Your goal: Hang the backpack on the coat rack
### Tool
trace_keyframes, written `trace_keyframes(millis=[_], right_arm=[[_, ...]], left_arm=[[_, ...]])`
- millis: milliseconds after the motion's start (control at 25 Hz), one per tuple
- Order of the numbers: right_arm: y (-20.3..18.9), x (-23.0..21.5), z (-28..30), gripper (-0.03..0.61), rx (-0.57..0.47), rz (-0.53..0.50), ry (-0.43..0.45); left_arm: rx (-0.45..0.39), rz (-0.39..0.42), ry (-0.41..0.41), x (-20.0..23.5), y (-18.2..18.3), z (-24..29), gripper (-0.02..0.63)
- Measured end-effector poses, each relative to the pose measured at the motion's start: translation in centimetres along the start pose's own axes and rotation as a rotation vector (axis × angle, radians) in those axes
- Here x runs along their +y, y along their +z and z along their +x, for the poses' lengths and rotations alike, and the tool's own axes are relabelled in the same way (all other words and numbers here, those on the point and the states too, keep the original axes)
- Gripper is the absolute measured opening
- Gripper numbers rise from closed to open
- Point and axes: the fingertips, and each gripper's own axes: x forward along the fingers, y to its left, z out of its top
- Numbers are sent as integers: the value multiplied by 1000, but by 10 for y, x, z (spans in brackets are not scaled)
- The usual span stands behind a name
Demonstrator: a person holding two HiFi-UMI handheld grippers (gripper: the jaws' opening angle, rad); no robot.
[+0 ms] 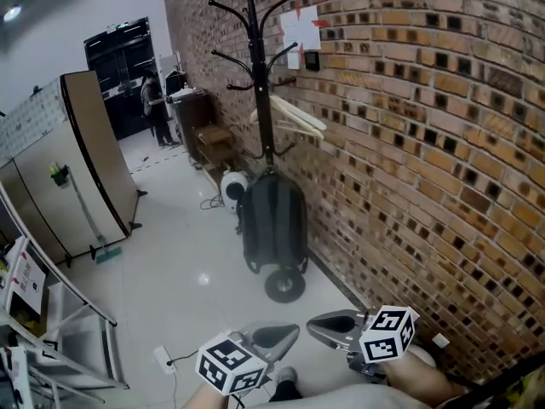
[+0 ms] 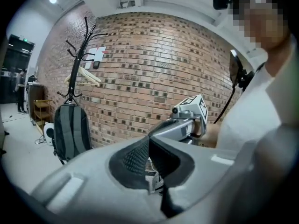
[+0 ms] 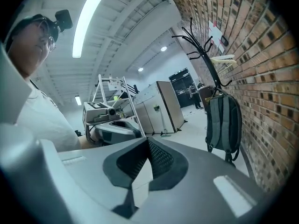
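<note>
A dark grey backpack (image 1: 274, 220) hangs against the black coat rack (image 1: 254, 75) by the brick wall, its bottom just above the rack's round base (image 1: 284, 286). Both grippers are low in the head view, well short of the backpack and touching nothing. My left gripper (image 1: 292, 332) is shut and empty, and my right gripper (image 1: 313, 322) is shut and empty too. The left gripper view shows its jaws (image 2: 148, 146) pressed together, the backpack (image 2: 71, 130) far left. The right gripper view shows its own jaws (image 3: 148, 150) together, the backpack (image 3: 223, 125) at right.
Wooden hangers (image 1: 298, 118) hang on the rack's arms. A white round appliance (image 1: 232, 184) sits on the floor behind the backpack. A tall beige cabinet (image 1: 85, 169) and a metal frame (image 1: 51, 313) stand at left. A person (image 1: 155, 105) stands far back. A white plug and cable (image 1: 163, 358) lie near my feet.
</note>
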Motion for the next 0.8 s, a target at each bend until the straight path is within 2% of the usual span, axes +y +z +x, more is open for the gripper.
trace_keyframes(millis=[80,280,440,800], right_arm=[[-1,6,-3,0,12,9,-5],[1,10,-13,0,11,28,-46],[-1,17,-12,0,7,25,-55],[-12,31,-22,0,16,3,-74]], left_arm=[[10,-22,31,-1,-3,-4,1],[20,-78,19,-7,-5,-9,1],[12,-101,39,-4,-3,-13,0],[13,-77,39,-19,-9,-15,0]])
